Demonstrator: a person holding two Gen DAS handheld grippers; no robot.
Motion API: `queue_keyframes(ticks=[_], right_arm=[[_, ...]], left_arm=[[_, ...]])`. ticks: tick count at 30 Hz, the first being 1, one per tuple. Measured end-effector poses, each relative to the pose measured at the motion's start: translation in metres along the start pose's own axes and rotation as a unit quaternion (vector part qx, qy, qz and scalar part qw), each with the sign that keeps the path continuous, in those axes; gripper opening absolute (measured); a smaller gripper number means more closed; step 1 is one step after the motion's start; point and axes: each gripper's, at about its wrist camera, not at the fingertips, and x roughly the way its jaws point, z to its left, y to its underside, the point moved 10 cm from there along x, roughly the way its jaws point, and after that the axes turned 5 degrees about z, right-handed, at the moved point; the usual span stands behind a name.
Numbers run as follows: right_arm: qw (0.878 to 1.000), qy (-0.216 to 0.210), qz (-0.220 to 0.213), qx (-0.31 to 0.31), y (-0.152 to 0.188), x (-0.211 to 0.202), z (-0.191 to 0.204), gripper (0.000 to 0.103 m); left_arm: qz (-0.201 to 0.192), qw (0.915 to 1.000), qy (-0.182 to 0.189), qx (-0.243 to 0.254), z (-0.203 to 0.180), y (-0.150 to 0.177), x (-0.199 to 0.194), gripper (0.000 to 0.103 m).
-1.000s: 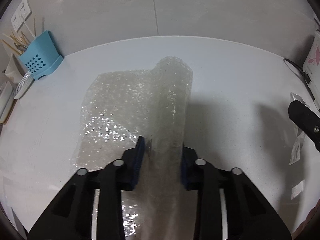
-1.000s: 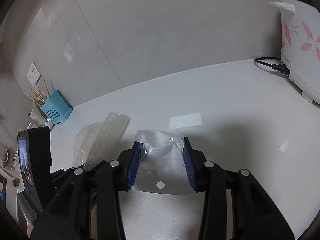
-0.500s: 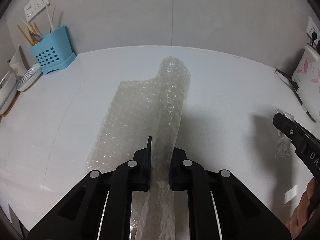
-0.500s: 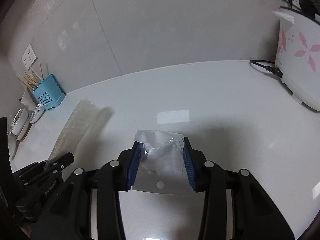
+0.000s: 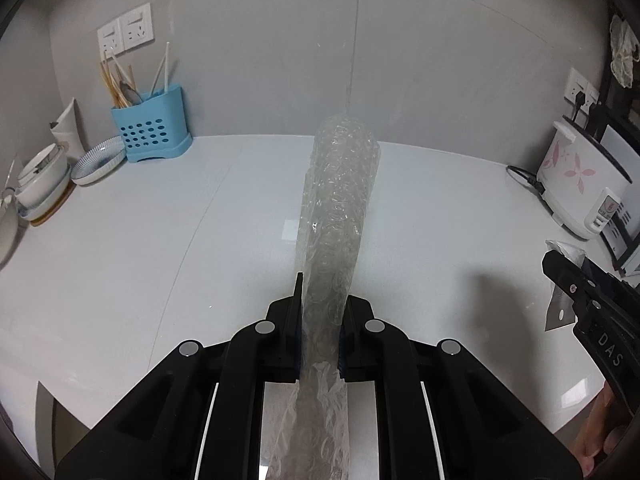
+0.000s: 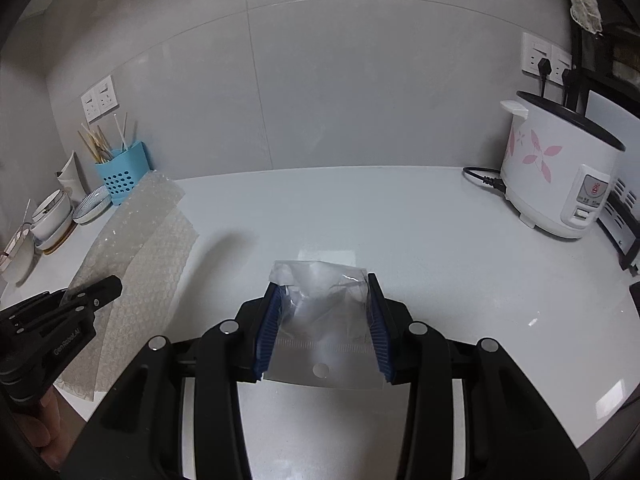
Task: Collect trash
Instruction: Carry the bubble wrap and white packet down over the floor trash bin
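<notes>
A sheet of clear bubble wrap (image 5: 340,200) stands up folded between the pads of my left gripper (image 5: 324,300), which is shut on it, and it is lifted off the white counter (image 5: 160,260). The right wrist view shows the same wrap (image 6: 152,240) hanging from the left gripper (image 6: 114,282) at the left, its lower part draped toward the counter edge. My right gripper (image 6: 323,282) is shut on a crumpled clear plastic bag (image 6: 320,344) with a zip strip and a hang hole. In the left wrist view the right gripper (image 5: 554,264) and its bag (image 5: 558,312) show at the right edge.
A blue utensil holder (image 5: 150,130) with chopsticks, a patterned dish (image 5: 98,164) and stacked bowls (image 5: 40,184) stand at the back left. A flowered white rice cooker (image 6: 556,176) with a black cord (image 6: 484,178) sits back right by a dark rack (image 6: 624,220). The counter's front edge lies close below both grippers.
Both grippers have risen and drawn back from the wall. The bubble wrap has come up off the counter, and the left jaws have narrowed on it. The bag stays gripped.
</notes>
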Motion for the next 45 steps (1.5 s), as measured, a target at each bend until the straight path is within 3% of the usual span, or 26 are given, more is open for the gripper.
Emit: queue_keyframes(ticks=[9,23,28,36,45], right_arm=[[1.000,0.002,-0.017,-0.001,0.040,-0.056,0.020,0.039],[0.997,-0.021,-0.072,-0.009,0.128,-0.152,0.050,0.039],[0.996,-0.032,-0.085,-0.017,0.162,-0.181,0.060,0.039],[0.996,-0.039,-0.077,-0.035,0.227,-0.195,0.068,0.039],[0.997,-0.051,-0.035,-0.040,0.301,-0.160,0.057,0.039]], left_arm=[[-0.034,0.9994,0.006,-0.005,0.018,0.046,-0.066,0.011],[-0.099,0.9939,0.048,0.007,0.013,0.158,-0.164,0.011],[-0.104,0.9925,0.063,0.015,0.009,0.199,-0.184,0.011],[-0.077,0.9944,0.068,0.024,0.010,0.267,-0.178,0.011],[-0.025,0.9967,0.071,0.030,0.010,0.347,-0.138,0.011]])
